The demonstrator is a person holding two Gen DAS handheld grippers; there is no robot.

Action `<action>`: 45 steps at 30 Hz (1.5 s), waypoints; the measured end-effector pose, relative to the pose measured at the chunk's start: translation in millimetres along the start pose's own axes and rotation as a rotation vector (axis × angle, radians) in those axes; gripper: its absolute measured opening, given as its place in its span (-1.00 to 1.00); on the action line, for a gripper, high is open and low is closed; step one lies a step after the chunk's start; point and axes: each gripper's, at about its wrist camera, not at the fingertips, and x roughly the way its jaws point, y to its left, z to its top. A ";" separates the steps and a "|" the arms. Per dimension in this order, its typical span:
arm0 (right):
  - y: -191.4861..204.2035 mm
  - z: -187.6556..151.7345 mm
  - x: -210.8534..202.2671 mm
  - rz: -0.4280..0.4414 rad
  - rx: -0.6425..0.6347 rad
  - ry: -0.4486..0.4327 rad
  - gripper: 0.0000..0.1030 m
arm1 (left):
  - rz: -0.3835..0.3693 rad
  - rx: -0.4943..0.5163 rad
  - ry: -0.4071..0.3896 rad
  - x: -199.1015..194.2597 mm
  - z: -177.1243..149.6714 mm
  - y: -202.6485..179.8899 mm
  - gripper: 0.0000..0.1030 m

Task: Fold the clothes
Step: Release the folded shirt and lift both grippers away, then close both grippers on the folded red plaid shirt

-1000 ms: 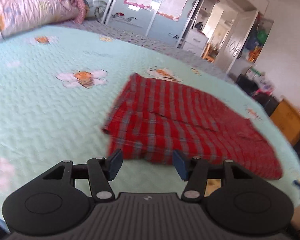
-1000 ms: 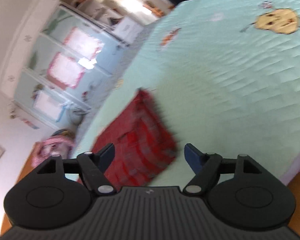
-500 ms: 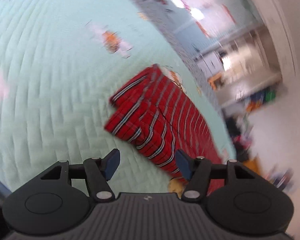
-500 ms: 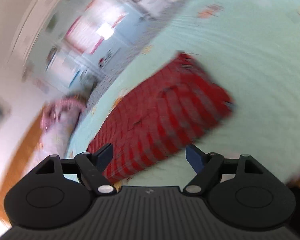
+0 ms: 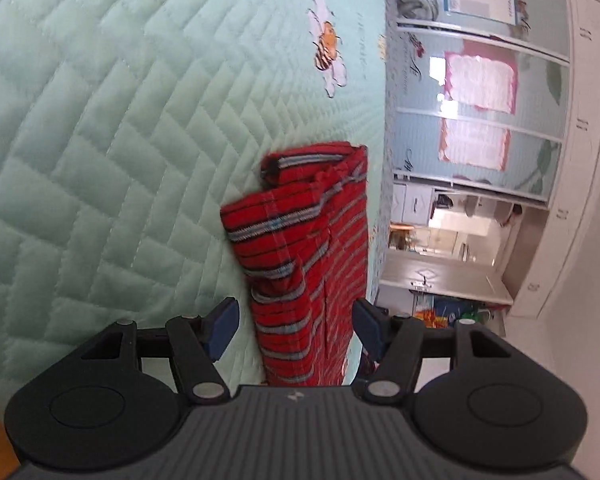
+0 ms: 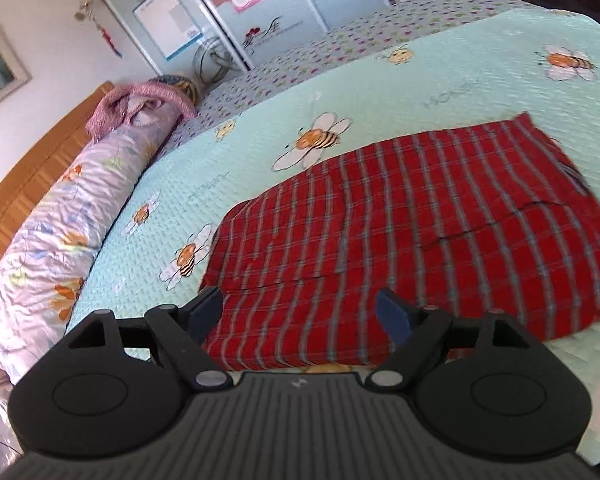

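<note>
The red plaid cloth garment lies flat, apparently doubled, on the mint quilted bedspread; left gripper and right gripper gape empty. We pinch matching corners together.

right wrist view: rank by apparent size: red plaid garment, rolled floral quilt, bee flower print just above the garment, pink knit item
1. red plaid garment
2. rolled floral quilt, smaller but close; it is cut off at the frame edge
3. pink knit item
4. bee flower print
</note>
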 end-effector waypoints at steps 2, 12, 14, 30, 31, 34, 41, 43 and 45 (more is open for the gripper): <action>-1.9 -2.7 -0.2 -0.015 0.000 0.010 0.63 | -0.005 0.000 -0.004 -1.3 -0.9 0.0 0.26; -11.9 -16.3 -1.8 -0.087 0.000 0.058 0.63 | 0.024 0.023 0.015 -7.7 -4.9 -9.0 0.26; -43.7 -15.9 -12.5 -0.084 0.077 0.028 0.63 | 0.039 0.087 0.026 -11.4 -11.8 -17.9 0.26; -225.8 -75.3 -105.1 0.102 0.690 -0.217 0.63 | 0.125 0.607 0.132 -0.1 -103.4 -62.5 0.26; -215.6 -70.6 -101.0 0.108 0.645 -0.202 0.63 | 0.115 0.523 0.123 0.4 -93.4 -53.7 0.26; -159.0 -44.4 -80.7 0.069 0.401 -0.149 0.63 | 0.082 0.259 0.070 -4.9 -63.2 -20.7 0.26; -39.4 -11.8 -32.4 0.068 0.050 -0.074 0.63 | 0.048 0.050 -0.098 -18.6 -19.3 25.6 0.27; -22.3 -6.8 -20.1 0.096 0.048 -0.051 0.63 | 0.028 0.008 -0.105 -16.2 -14.9 35.5 0.26; -11.6 -5.2 -11.9 0.089 0.050 -0.036 0.63 | 0.003 0.003 -0.106 -14.5 -13.5 36.8 0.26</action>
